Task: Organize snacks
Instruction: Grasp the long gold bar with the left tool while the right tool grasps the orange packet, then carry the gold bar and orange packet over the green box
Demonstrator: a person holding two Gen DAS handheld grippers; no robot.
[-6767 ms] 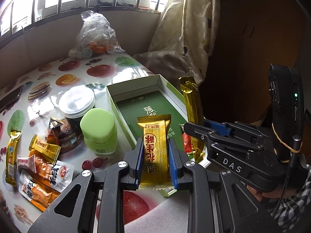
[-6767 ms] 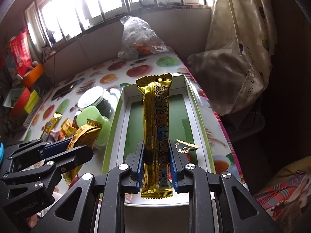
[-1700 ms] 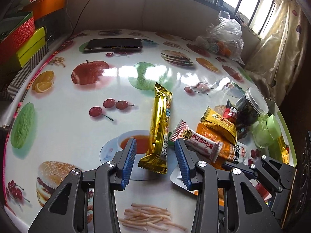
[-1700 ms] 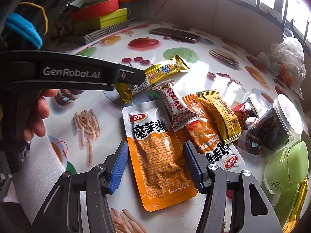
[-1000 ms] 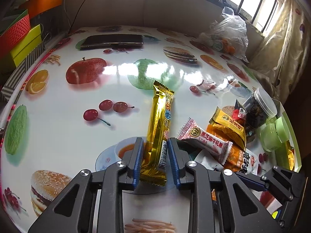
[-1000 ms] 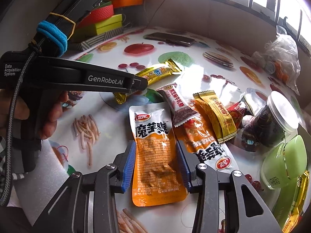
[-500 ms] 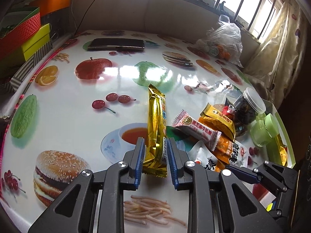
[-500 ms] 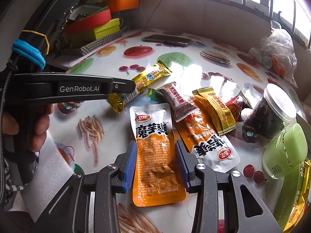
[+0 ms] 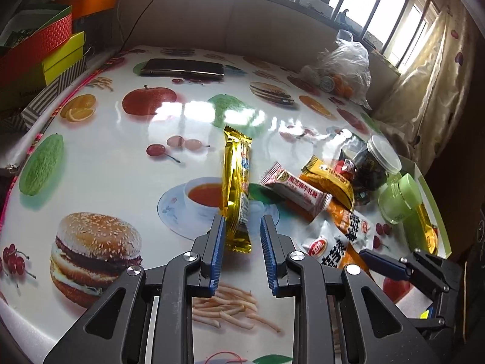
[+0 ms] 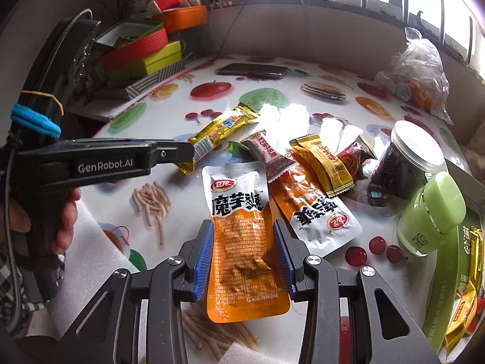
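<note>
A gold-wrapped bar (image 9: 235, 179) stands between my left gripper's (image 9: 242, 227) blue pads, pinched at its near end and raised off the tablecloth; the right wrist view shows that left gripper (image 10: 188, 151) holding the gold bar (image 10: 224, 127) by its tail. My right gripper (image 10: 244, 239) is shut on an orange-and-white pouch (image 10: 239, 218), its pads pressing both long sides. Beside it lie a second orange pouch (image 10: 318, 215), a red-and-white bar (image 10: 266, 151) and a yellow packet (image 10: 321, 163).
A white-lidded jar (image 10: 406, 163) and a green container (image 10: 430, 215) stand at the right, before the green box (image 10: 448, 288) holding gold snacks. A phone (image 10: 254, 71) and a plastic bag (image 10: 415, 72) lie at the back. Stacked boxes (image 10: 142, 51) line the left edge.
Both grippers went from open to shut, the left on the gold bar, the right on the orange pouch. Since then the left has raised the bar slightly.
</note>
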